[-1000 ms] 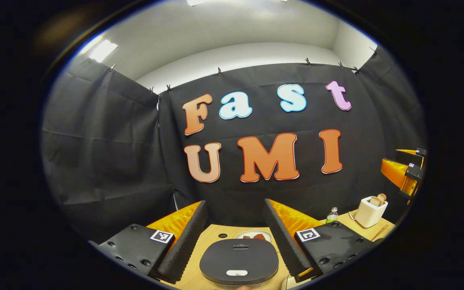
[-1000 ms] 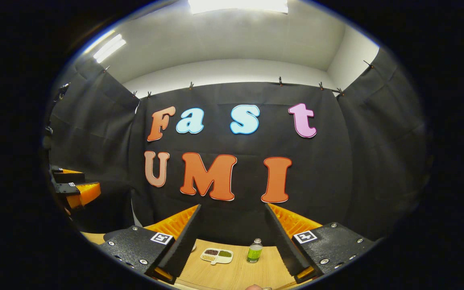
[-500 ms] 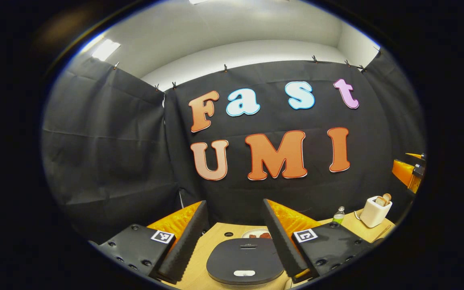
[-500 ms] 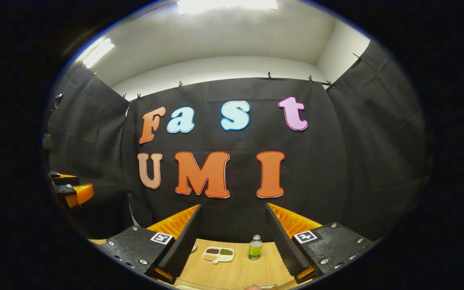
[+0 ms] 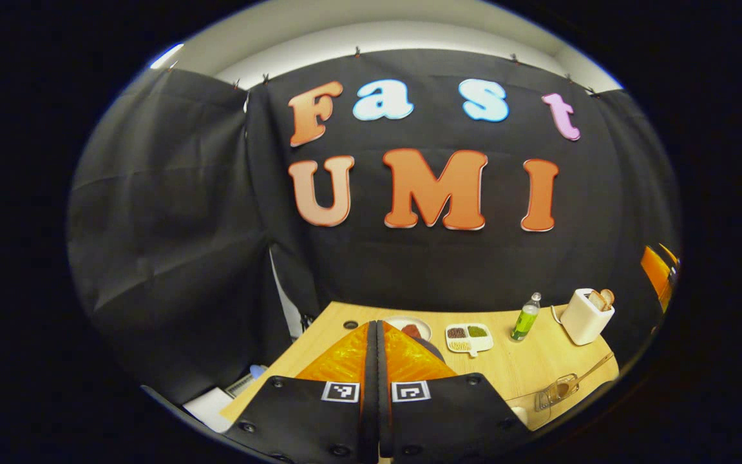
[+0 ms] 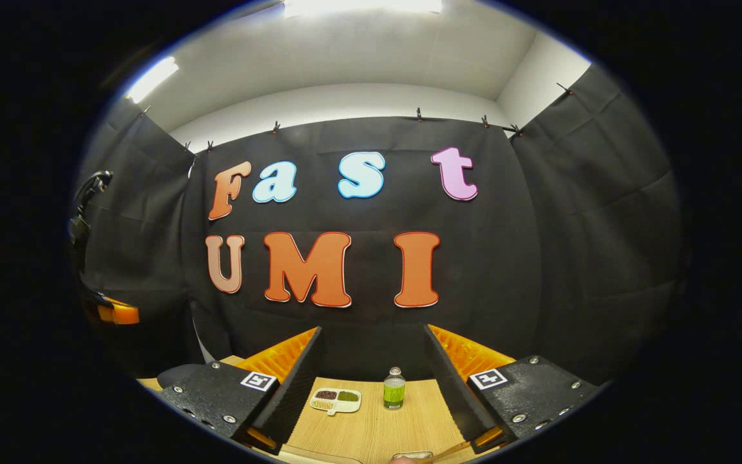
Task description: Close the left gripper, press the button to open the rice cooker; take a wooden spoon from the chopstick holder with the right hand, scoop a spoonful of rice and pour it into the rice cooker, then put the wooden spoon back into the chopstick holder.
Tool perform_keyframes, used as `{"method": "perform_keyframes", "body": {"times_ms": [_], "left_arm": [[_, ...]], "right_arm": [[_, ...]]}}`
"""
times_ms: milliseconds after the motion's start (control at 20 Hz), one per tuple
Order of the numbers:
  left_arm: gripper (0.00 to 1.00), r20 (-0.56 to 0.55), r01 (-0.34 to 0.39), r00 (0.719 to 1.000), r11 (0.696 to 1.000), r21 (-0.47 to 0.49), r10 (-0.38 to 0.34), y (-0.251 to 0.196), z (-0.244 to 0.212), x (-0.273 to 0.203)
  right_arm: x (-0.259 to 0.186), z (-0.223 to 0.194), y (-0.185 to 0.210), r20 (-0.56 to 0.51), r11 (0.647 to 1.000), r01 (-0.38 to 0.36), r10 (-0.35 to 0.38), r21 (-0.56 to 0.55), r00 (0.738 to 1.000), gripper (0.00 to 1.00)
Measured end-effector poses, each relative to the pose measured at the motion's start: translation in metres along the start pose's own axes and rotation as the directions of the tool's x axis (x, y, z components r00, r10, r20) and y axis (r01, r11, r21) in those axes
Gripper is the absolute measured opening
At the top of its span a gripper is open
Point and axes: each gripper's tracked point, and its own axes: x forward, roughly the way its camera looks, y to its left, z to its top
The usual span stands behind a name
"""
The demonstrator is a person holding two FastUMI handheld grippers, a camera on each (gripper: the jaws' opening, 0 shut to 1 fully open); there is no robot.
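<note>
My left gripper (image 5: 376, 327) is shut, its fingers pressed together with nothing between them. Behind them only a dark edge of the rice cooker (image 5: 434, 348) shows, and its button is hidden. The white chopstick holder (image 5: 585, 316), with wooden ends sticking out, stands at the table's far right. In the right gripper view my right gripper (image 6: 372, 330) is open and empty, held above the wooden table (image 6: 377, 432). The other gripper (image 6: 116, 314) shows at the far left edge there.
A divided dish of grains (image 5: 469, 337), a green bottle (image 5: 525, 319) and a small plate (image 5: 409, 327) stand along the table's back. A clear scoop-like item with a wooden handle (image 5: 564, 385) lies near the right front edge. Papers lie off the table's left corner.
My left gripper's fingers have closed together and the view has tipped down, showing more table and hiding the cooker lid. The right gripper has stayed open and drifted slightly.
</note>
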Motion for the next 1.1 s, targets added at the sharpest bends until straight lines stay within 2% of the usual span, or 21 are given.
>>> {"method": "perform_keyframes", "body": {"times_ms": [50, 150, 200, 250, 300, 400, 450, 600, 650, 700, 750, 800, 950, 1000, 1100], "left_arm": [[0.05, -0.077, 0.024, 0.997, 0.999, -0.040, -0.027, -0.005, -0.016, 0.006], [0.05, -0.222, 0.042, 0.973, 0.994, -0.099, -0.064, -0.006, -0.046, 0.016], [0.00, -0.290, 0.048, 0.953, 0.992, -0.119, -0.081, -0.004, -0.060, 0.020], [0.05, -0.348, 0.038, 0.934, 0.991, -0.131, -0.082, 0.000, -0.074, 0.023], [0.05, -0.407, 0.034, 0.909, 0.989, -0.145, -0.091, 0.003, -0.088, 0.027], [0.00, -0.492, 0.025, 0.863, 0.983, -0.181, -0.113, 0.005, -0.109, 0.031], [0.05, -0.524, 0.019, 0.843, 0.980, -0.197, -0.121, 0.003, -0.119, 0.034], [0.05, -0.611, 0.004, 0.778, 0.975, -0.222, -0.143, 0.002, -0.143, 0.047], [0.00, -0.636, 0.002, 0.757, 0.974, -0.228, -0.150, 0.001, -0.148, 0.049], [0.05, -0.658, -0.003, 0.738, 0.974, -0.228, -0.152, 0.001, -0.154, 0.051], [0.00, -0.677, -0.008, 0.720, 0.974, -0.225, -0.150, 0.002, -0.160, 0.053], [0.05, -0.690, -0.016, 0.709, 0.974, -0.225, -0.148, 0.003, -0.164, 0.055], [0.05, -0.732, -0.044, 0.665, 0.971, -0.236, -0.148, -0.002, -0.184, 0.049], [0.05, -0.712, -0.040, 0.688, 0.971, -0.235, -0.144, -0.002, -0.184, 0.055], [0.05, -0.723, -0.047, 0.675, 0.969, -0.244, -0.149, -0.002, -0.186, 0.052]], "right_arm": [[-0.001, -0.002, -0.004, -0.006, 1.000, 0.011, -0.011, 0.003, 1.000, 0.93], [-0.004, -0.010, -0.011, -0.018, 0.999, 0.032, -0.032, 0.003, 0.999, 0.93], [-0.005, -0.014, -0.017, -0.024, 0.999, 0.044, -0.044, 0.001, 0.999, 0.93], [-0.006, -0.017, -0.019, -0.032, 0.999, 0.054, -0.054, -0.001, 0.998, 0.93], [-0.008, -0.021, -0.024, -0.043, 0.998, 0.066, -0.066, -0.004, 0.997, 0.93], [-0.014, -0.029, -0.030, -0.063, 0.997, 0.082, -0.083, -0.013, 0.995, 0.93], [-0.016, -0.032, -0.033, -0.071, 0.996, 0.092, -0.093, -0.020, 0.993, 0.93], [-0.029, -0.043, -0.043, -0.094, 0.992, 0.123, -0.126, -0.035, 0.988, 0.93], [-0.034, -0.046, -0.046, -0.102, 0.991, 0.131, -0.134, -0.038, 0.986, 0.93], [-0.037, -0.049, -0.050, -0.109, 0.989, 0.143, -0.147, -0.040, 0.983, 0.93], [-0.040, -0.052, -0.055, -0.116, 0.987, 0.157, -0.161, -0.042, 0.980, 0.93], [-0.043, -0.055, -0.060, -0.123, 0.984, 0.173, -0.177, -0.042, 0.977, 0.93], [-0.049, -0.063, -0.071, -0.145, 0.977, 0.210, -0.212, -0.030, 0.966, 0.93], [-0.051, -0.066, -0.074, -0.153, 0.975, 0.220, -0.221, -0.025, 0.963, 0.94], [-0.051, -0.070, -0.077, -0.165, 0.972, 0.234, -0.234, -0.020, 0.958, 0.94]]}}
